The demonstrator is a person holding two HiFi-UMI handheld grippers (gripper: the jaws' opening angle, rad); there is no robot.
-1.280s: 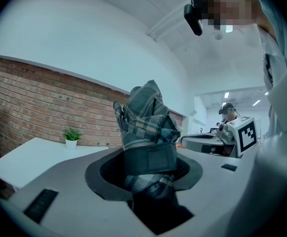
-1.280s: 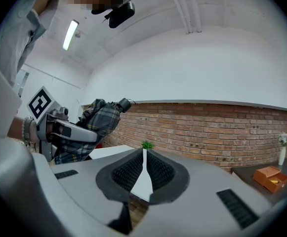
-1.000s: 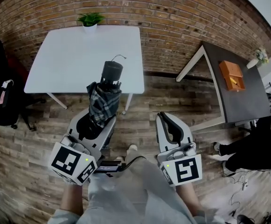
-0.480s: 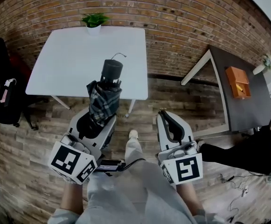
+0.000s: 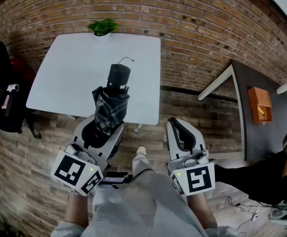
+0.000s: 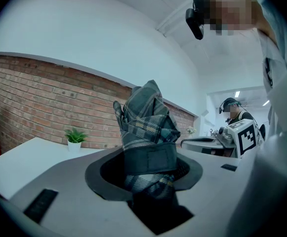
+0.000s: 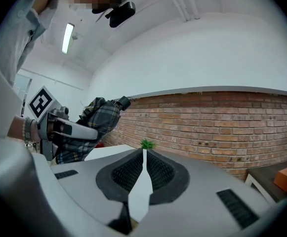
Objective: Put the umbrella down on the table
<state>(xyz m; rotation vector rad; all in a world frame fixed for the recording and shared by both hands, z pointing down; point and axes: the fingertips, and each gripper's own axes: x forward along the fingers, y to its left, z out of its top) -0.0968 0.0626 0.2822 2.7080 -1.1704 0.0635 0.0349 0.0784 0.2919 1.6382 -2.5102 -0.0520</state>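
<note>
Closer to the white table [image 5: 59,78] now, both claws: my left claw [image 5: 102,132] clamps the folded umbrella [image 5: 110,102] (plaid, handle up) over the table's near edge; my right claw [image 5: 178,125] is pinched together, empty, short of it.
</note>
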